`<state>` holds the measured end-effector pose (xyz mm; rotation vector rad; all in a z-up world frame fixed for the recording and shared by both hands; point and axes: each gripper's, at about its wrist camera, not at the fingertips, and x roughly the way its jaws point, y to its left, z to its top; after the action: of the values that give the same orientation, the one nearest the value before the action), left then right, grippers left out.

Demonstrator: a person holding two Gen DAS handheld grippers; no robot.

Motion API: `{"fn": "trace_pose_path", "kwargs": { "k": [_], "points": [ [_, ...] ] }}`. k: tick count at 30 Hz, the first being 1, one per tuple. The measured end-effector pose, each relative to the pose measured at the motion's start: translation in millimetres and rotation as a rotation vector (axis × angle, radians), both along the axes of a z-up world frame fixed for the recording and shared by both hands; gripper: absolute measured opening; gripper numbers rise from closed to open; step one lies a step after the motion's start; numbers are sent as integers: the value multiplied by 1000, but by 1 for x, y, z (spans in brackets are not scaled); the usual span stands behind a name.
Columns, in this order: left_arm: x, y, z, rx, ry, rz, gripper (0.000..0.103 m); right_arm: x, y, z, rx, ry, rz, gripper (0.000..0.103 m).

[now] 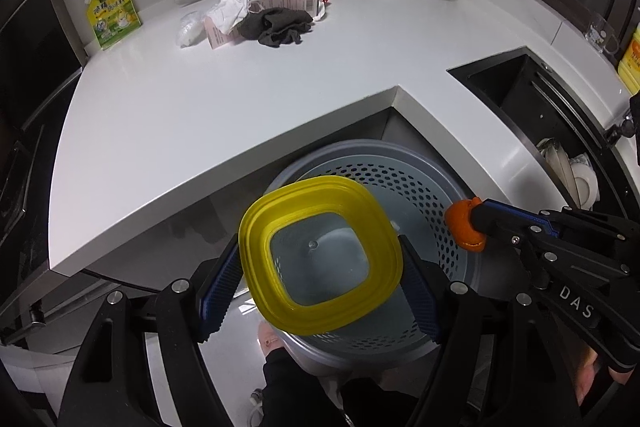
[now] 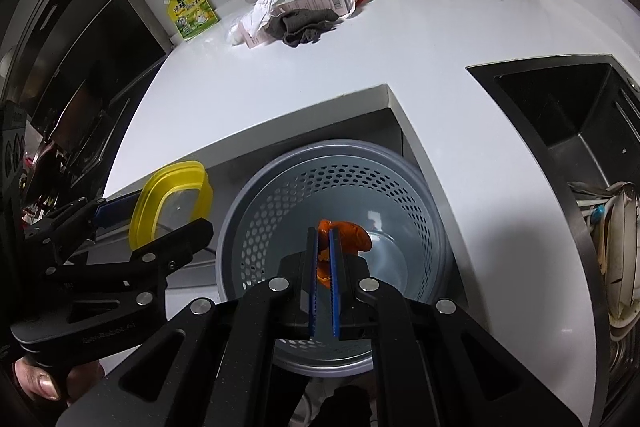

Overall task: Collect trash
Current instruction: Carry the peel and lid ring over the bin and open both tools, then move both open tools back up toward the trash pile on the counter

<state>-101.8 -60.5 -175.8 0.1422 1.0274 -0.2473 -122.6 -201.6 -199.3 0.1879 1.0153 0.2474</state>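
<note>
Trash for this job sits in two places: a heap at the back of the white counter [image 1: 200,99], and two pieces held over the bin. The heap is a dark grey cloth [image 1: 280,27], crumpled white paper [image 1: 234,5] and a pink carton [image 1: 280,3], with a yellow-green pouch [image 1: 113,13] leaning against the wall to its left.

On the left, the left claw [image 1: 320,263] angles steeply down from the lower edge of its own view, its blue pads set wide against the two opposite sides of a yellow-rimmed clear lid [image 1: 320,255]. The lid hangs tilted above the near-left rim of the grey perforated bin [image 1: 400,179], which stands on the floor in the inner corner of the counter. A thumb [image 2: 44,385] shows under that claw's handle in the right wrist view.

To the right, the right claw [image 2: 325,259] also points steeply down, over the middle of the bin. Its pads are pinched nearly together on an orange scrap [image 2: 352,235], which sticks out past the fingertips. Further right lies the dark sink [image 2: 560,115], with dishes stacked at its near end.
</note>
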Motion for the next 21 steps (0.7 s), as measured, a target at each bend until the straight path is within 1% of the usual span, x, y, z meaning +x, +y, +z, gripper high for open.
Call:
{"fn": "trace_pose_path", "kwargs": {
  "k": [7, 12, 16, 17, 21],
  "points": [
    [1, 0, 1, -12, 9, 3, 75, -1, -5, 1, 13, 0, -10, 7],
    [3, -1, 0, -4, 17, 7, 75, 0, -10, 4, 17, -9, -22, 10],
    [4, -1, 1, -7, 17, 11, 83, 0, -13, 4, 16, -11, -26, 13],
    [4, -1, 1, -10, 18, 12, 84, 0, -14, 4, 17, -10, -28, 14],
    [4, 0, 0, -7, 22, 15, 84, -1, -17, 4, 20, -8, -34, 15]
  ]
}}
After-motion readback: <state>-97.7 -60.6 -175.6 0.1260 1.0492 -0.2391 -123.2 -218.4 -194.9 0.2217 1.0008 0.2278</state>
